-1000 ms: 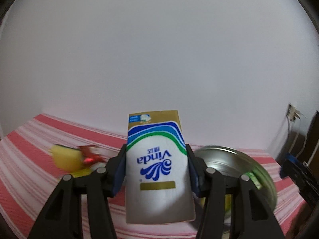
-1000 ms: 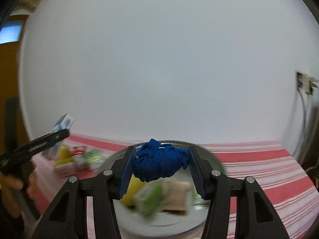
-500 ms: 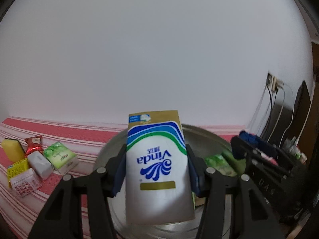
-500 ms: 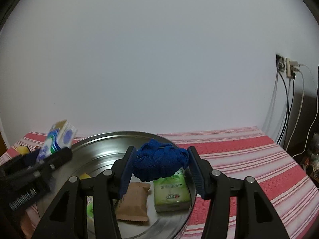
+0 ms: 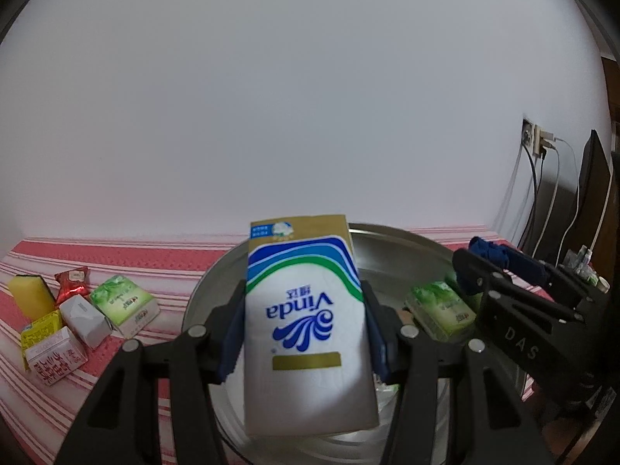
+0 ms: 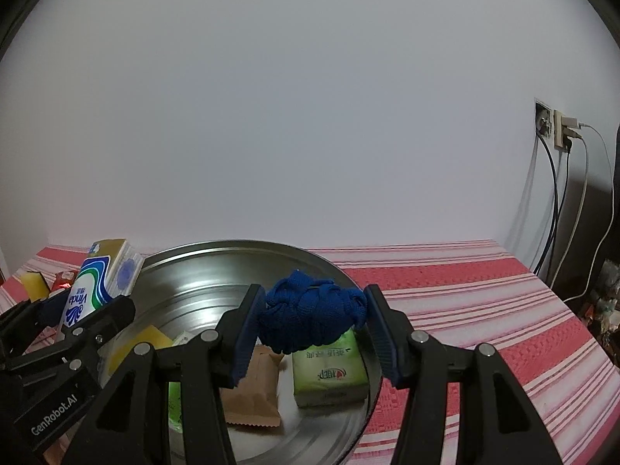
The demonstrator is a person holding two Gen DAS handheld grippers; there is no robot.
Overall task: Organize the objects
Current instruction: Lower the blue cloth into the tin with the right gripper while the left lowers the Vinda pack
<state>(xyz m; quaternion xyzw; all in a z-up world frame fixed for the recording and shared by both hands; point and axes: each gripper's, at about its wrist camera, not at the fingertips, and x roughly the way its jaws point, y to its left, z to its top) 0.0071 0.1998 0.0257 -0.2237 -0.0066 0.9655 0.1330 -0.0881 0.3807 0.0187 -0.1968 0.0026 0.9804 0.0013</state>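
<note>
1. Glossy plastic wrap covers the Vinda tissue pack (image 5: 310, 325), a white block with blue and green wave bands and a gold top edge. In the left wrist view the left gripper (image 5: 304, 327) clenches it between its blue ribbed pads, the printing upside down. The pack hangs over the near part of a round metal basin (image 5: 391, 248), whose brushed steel wall curves behind it.
2. Inside the basin, to the right, lies a green tissue pack (image 5: 440, 308), soft-cornered and shiny. Beyond it the right gripper (image 5: 488, 255) reaches in from the right, matte black with a knot of blue cord (image 5: 486, 250) at its tip.
3. On the red and white striped cloth (image 5: 116, 255) left of the basin sits a cluster: a yellow sponge (image 5: 29, 296), a crinkled red wrapper (image 5: 71, 277), a white folded packet (image 5: 83, 319), a second green pack (image 5: 124, 304) and a carton with red characters (image 5: 54, 354).
4. In the right wrist view the right gripper (image 6: 312, 319) grips the blue cord (image 6: 312, 316), a woven, bunched bundle, above the basin (image 6: 248, 250).
5. Below it, on the ringed steel floor, lie the green tissue pack (image 6: 329, 368), a flat brown sachet with crimped ends (image 6: 254, 391) and a yellow block (image 6: 143, 339).
6. At the left the left gripper (image 6: 77, 317) holds the Vinda pack (image 6: 95, 283) tilted at the basin's left rim.
</note>
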